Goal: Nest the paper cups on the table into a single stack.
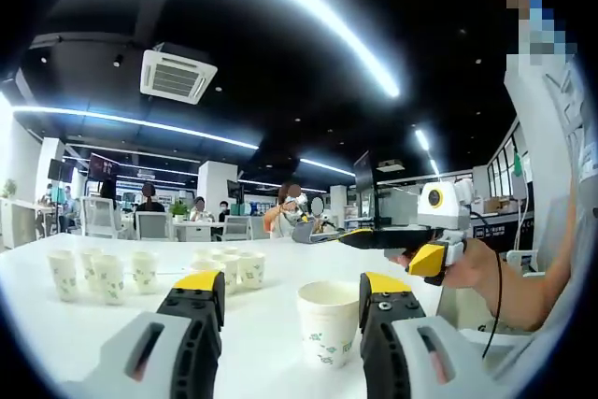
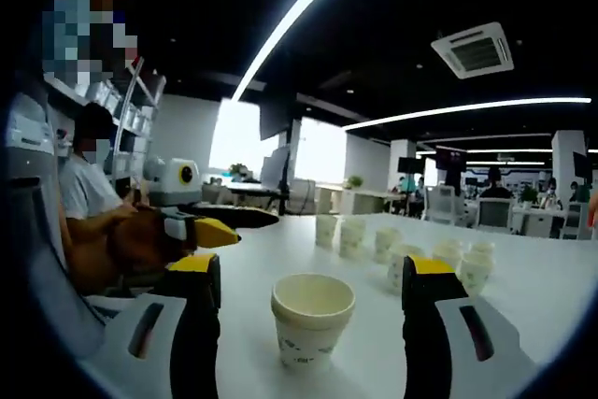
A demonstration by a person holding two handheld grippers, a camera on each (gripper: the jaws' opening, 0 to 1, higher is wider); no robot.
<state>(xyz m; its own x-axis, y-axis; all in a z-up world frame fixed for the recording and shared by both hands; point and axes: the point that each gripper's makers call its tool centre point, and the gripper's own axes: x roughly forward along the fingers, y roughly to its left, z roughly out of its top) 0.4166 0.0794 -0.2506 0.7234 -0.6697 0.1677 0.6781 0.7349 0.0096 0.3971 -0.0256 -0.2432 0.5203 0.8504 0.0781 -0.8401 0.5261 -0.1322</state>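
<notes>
Straddling an unlabelled (leaf-patterned) paper cup [image 1: 328,321]: left tongs [image 1: 292,301].

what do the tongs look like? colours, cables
Both tongs, left and right, have grey bodies with dark slots, black jaws and yellow tip caps. Seen from the left gripper view, the right one carries a white box and a black cable.
</notes>
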